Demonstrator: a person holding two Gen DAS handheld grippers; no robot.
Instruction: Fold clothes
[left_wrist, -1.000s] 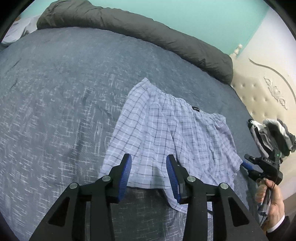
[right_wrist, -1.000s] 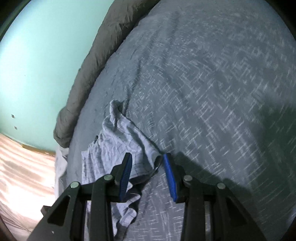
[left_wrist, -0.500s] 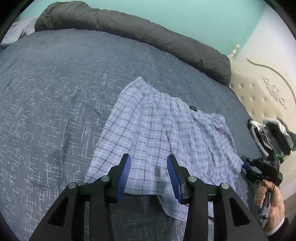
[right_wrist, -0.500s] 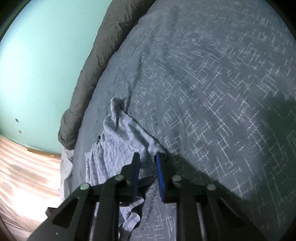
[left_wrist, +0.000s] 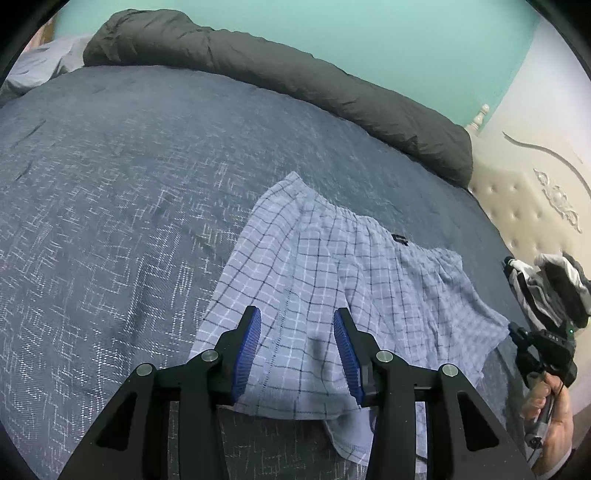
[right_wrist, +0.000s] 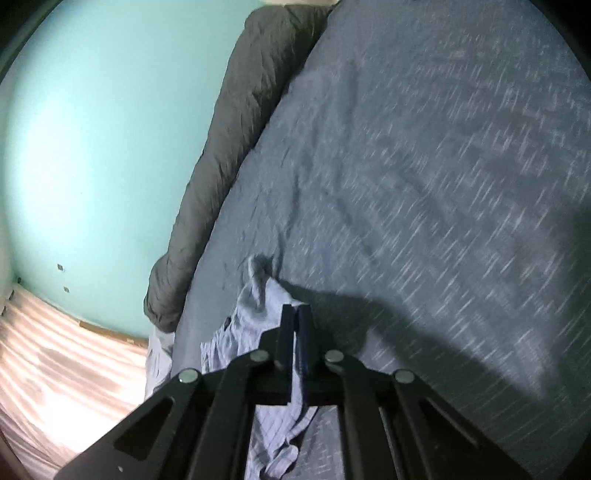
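Light blue plaid shorts (left_wrist: 332, 266) lie spread on the blue-grey bed cover (left_wrist: 110, 184). My left gripper (left_wrist: 297, 332) hovers open over the near leg hem, its blue pads on either side of the cloth without pressing it. In the same view my right gripper (left_wrist: 517, 332), held by a hand (left_wrist: 550, 413), reaches the shorts' right corner. In the blurred right wrist view, the right gripper (right_wrist: 295, 314) is shut on the edge of the shorts (right_wrist: 258, 302), and cloth hangs bunched under the jaws.
A rolled dark grey duvet (left_wrist: 295, 74) runs along the far side of the bed against a teal wall. A cream tufted headboard (left_wrist: 524, 206) stands at the right, with a black-and-white pile of clothes (left_wrist: 546, 288) beside it. Wooden floor (right_wrist: 55, 369) shows past the bed's edge.
The right gripper's jaws closed from apart onto the shorts' corner and it shifted sideways. The left gripper drifted slightly further over the leg hem, still open.
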